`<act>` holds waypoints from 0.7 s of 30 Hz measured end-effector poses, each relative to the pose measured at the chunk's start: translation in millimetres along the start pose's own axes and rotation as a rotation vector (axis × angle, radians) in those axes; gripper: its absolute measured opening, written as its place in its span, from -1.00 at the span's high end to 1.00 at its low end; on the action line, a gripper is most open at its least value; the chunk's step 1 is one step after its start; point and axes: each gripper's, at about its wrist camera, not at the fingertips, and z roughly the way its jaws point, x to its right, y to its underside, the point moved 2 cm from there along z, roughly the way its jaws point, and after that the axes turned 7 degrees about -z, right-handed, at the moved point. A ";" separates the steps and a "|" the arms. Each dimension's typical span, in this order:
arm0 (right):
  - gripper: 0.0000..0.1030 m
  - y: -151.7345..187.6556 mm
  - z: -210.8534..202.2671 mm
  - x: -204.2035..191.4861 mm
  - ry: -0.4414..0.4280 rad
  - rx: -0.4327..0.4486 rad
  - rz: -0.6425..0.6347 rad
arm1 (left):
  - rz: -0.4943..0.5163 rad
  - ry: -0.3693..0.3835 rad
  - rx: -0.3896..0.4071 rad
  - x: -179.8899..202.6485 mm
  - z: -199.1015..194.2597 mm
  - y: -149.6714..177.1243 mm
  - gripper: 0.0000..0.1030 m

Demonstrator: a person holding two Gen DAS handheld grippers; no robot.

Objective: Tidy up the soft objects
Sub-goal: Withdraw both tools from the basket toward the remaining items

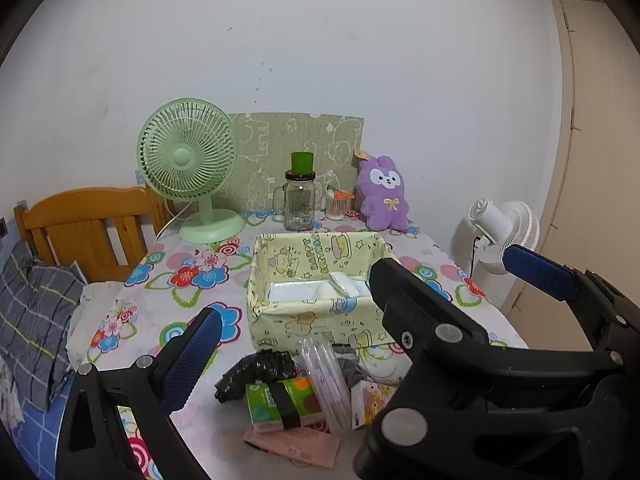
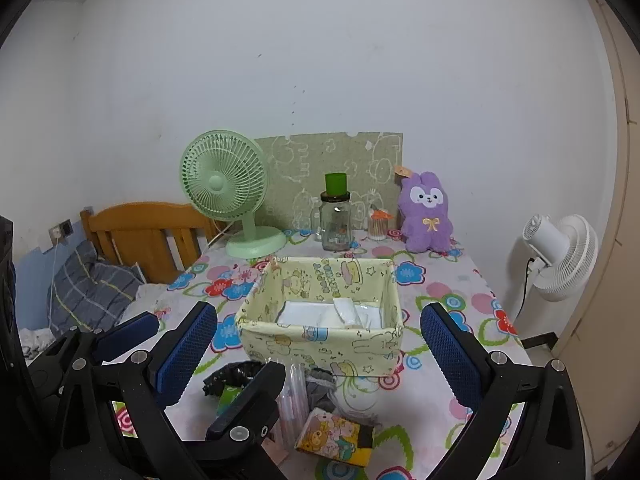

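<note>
Packets (image 2: 320,314) are seen already in the basket (image 2: 320,344) at frame centre. Loose items (image 2: 308,400) are left heaped at lower centre, just before it. Left gripper (image 1: 360,312) and right gripper (image 2: 320,344) are held spread, empty.

A green fan (image 1: 187,160), a jar (image 1: 300,200) and a white fan (image 2: 560,256) are seen far back.
</note>
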 end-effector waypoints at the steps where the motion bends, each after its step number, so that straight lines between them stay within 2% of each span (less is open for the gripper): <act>1: -1.00 1.3 -0.8 -0.6 0.000 0.000 -0.001 | 0.001 0.000 -0.001 -0.1 -1.0 2.0 -0.99; 21: -0.99 43.5 7.0 -6.3 -0.011 -0.047 0.011 | 0.009 -0.013 -0.054 -3.1 10.4 42.5 -0.99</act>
